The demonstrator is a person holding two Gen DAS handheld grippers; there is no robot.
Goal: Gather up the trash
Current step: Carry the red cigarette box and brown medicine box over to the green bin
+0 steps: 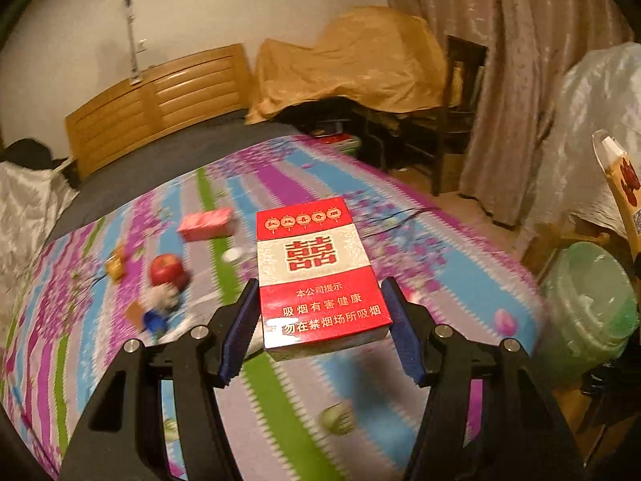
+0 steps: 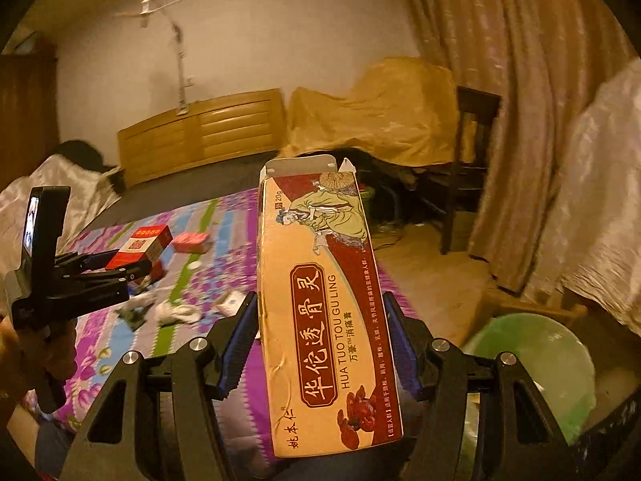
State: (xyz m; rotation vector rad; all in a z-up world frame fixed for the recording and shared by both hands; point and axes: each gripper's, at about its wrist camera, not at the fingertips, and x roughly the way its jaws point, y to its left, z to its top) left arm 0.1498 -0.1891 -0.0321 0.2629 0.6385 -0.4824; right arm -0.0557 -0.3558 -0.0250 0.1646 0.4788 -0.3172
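Observation:
My left gripper [image 1: 320, 320] is shut on a red and white cigarette pack [image 1: 316, 272], held above the flowered bed sheet [image 1: 440, 280]. It also shows in the right wrist view [image 2: 116, 266], with the pack [image 2: 140, 246] in it. My right gripper [image 2: 318, 344] is shut on a long tan and maroon medicine box [image 2: 320, 312] with its far end flap open; the box tip shows in the left wrist view [image 1: 621, 184]. A trash bin lined with a green bag [image 2: 533, 364] stands low at the right, also in the left wrist view [image 1: 589, 304].
On the sheet lie a pink packet [image 1: 206, 224], a red apple [image 1: 166, 270], a blue cap [image 1: 154, 320], crumpled white paper [image 2: 172, 312] and small wrappers [image 1: 338, 419]. A wooden headboard [image 1: 156, 100], a covered pile [image 1: 352, 60], a dark chair [image 2: 468, 168] and curtains [image 2: 521, 100] stand behind.

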